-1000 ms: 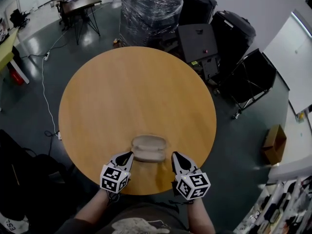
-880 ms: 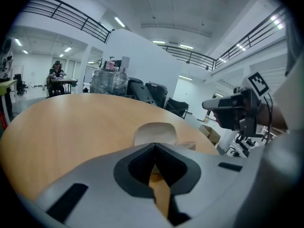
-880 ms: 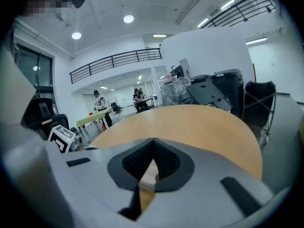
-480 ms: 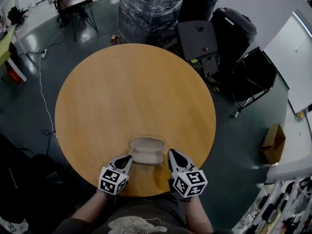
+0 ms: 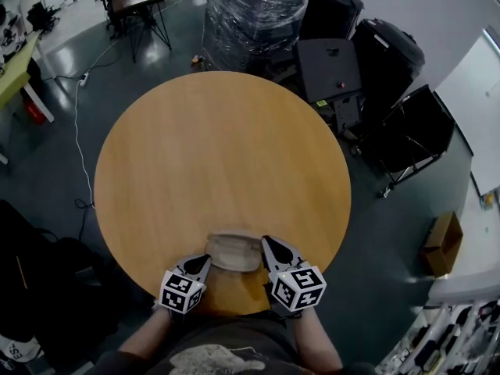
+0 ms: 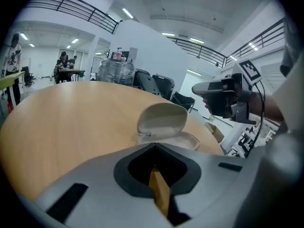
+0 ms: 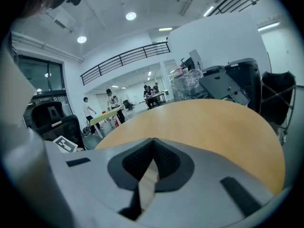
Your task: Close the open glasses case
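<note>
here the beige glasses case lies open near the person's edge of the round wooden tabletop, its lid tilted up. the left tongs and right tongs are each pressed together, just beside its two ends.

Open industrial lab hall: shrink-wrapped pallet and black equipment cases behind the round tabletop, mezzanine railings overhead.

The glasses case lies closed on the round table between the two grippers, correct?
No: the glasses case is open, lid raised, as the left gripper view shows. It does lie on the round table between the left gripper and right gripper.
</note>
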Demonstrator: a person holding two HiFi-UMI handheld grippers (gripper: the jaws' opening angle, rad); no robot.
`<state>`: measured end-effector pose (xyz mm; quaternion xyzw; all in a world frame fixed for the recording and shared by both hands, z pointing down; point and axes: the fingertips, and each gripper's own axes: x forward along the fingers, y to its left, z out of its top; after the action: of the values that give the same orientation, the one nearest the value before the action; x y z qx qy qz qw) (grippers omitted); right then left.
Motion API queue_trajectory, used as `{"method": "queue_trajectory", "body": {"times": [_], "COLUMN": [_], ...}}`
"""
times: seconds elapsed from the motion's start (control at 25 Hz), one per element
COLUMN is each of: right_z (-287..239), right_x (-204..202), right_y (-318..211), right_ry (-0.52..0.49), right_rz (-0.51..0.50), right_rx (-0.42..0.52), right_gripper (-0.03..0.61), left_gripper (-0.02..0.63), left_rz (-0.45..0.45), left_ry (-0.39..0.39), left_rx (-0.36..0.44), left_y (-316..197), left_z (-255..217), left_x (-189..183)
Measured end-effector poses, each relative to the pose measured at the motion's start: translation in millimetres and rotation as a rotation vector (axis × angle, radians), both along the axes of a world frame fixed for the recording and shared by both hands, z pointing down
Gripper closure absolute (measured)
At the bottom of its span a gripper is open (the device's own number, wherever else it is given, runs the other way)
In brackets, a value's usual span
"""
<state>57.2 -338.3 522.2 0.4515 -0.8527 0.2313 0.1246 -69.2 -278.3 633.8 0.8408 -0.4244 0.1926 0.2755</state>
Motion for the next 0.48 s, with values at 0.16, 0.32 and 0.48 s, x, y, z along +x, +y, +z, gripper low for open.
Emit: {"method": "queue_trajectory", "body": {"times": [0.16, 0.32, 0.48], "right_z": [9.1, 16.6, 20.7], "right_x": [-7.4, -11.5, -9.8], "right_y": [2.3, 0.4, -12.0], "right_ry": [0.054, 0.1, 0.076], "right_rz": [-0.056, -0.085, -0.069], "right_rx": [-0.015, -0.022, -0.064], "right_gripper": [0.589, 0.589, 0.589], "left_gripper": [0.606, 0.606, 0.606], "left_rz": [-0.024, -0.048, -0.057], "left_ry": [0.008, 0.026, 0.038], "left_rx": [-0.018, -0.024, -0.028], "left_y": [3.2, 3.4, 5.6], "left_z": [5.6, 5.5, 5.5], "left_x": [-1.4, -1.2, 3.8]}}
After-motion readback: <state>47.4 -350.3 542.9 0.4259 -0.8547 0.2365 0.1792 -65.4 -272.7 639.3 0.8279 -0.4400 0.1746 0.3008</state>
